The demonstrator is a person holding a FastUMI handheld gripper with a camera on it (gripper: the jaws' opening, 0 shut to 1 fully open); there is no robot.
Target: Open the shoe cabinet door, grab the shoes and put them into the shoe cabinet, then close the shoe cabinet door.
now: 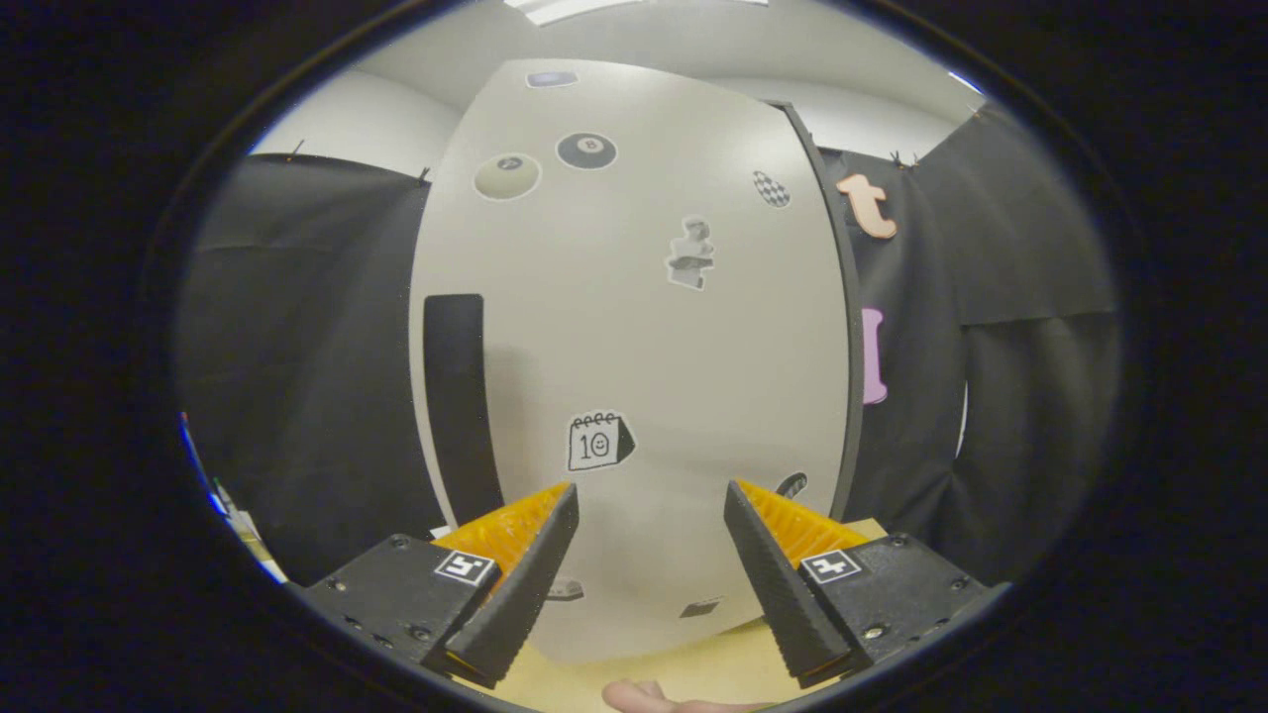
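A: Where is the pale grey flat-panelled shoe cabinet door [634, 327] standing?

B: Just ahead of the tool [651, 515], shut, carrying stickers and a black vertical handle strip [458, 396].

A: The tool?

B: Its fingers are gaping apart, gripping nothing, hovering above the light wooden worktop [713, 663].

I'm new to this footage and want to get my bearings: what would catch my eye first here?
The pale shoe cabinet door, shut and dotted with stickers such as a calendar sticker and a black billiard-ball sticker, stands just beyond the fingers. A dark upright handle runs down its left side. The gripper is open, its fingers spread in front of the door and holding nothing.
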